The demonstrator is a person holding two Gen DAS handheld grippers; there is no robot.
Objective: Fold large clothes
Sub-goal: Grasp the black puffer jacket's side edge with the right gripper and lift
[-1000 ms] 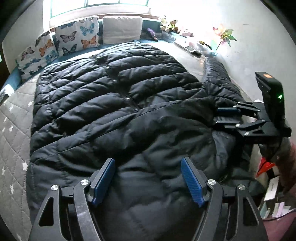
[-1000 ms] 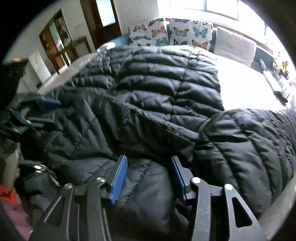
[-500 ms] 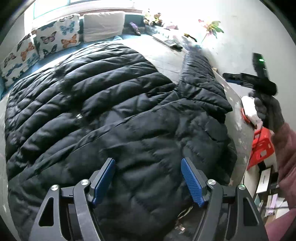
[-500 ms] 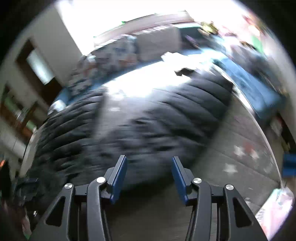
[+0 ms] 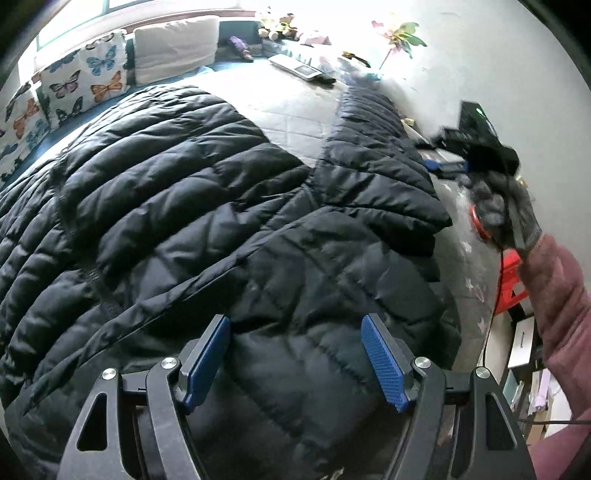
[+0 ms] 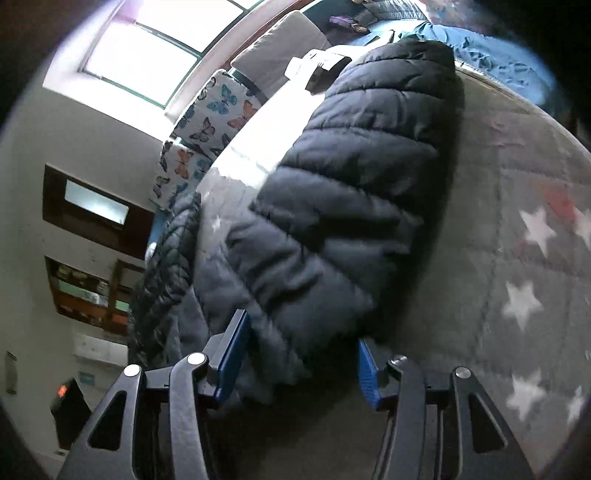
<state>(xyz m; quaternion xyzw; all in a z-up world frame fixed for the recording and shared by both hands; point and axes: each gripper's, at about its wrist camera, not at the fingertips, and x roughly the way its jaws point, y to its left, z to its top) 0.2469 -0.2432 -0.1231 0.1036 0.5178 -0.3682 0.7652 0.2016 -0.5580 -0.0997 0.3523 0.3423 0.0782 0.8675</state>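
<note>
Left wrist view: left hand-held gripper [image 5: 295, 356] angled down, jaws wide, released, over black quilted puffer jacket [image 5: 207, 206] spread on grey star-print bed [image 5: 295, 99]. Right wrist view: right hand-held gripper [image 6: 301, 363] rolled sideways, jaws opening, sleeve end between, ungripped.

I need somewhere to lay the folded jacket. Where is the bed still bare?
Bare quilt lies between the jacket's body and its outstretched sleeve, and star-printed cover beside that sleeve. The head end is crowded with pillows and toys.
</note>
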